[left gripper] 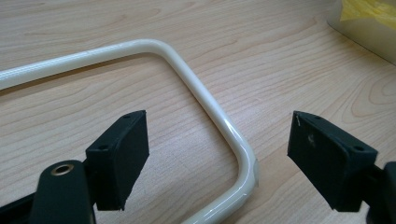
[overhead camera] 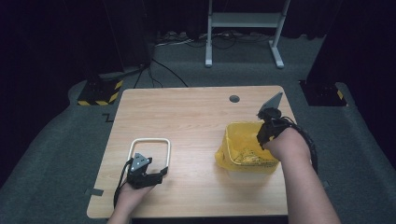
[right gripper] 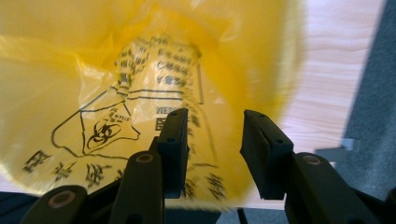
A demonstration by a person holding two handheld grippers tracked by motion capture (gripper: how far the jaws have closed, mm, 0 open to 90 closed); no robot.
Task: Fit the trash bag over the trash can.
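Wooden table (overhead camera: 196, 140), pale grain, with a small round hole (overhead camera: 234, 98) near its far edge. On the right half stands a bin (overhead camera: 247, 173) lined with a yellow bag (overhead camera: 243, 144); the bag's rim folds over the edge, and black print with a biohazard mark (right gripper: 103, 131) shows on the inside. The right gripper (overhead camera: 265, 136) hangs over the bin's right rim, pointing down into the bag, its jaws partly apart with nothing between them (the bag lies beyond the pads, not pinched). On the left half lies a cream rounded-rectangle frame (overhead camera: 149, 151), flat on the wood and well apart from the bin. The left gripper (overhead camera: 156, 176) rests low at the frame's near right corner, jaws wide, straddling that corner of the tube (left gripper: 219, 121) without touching it.
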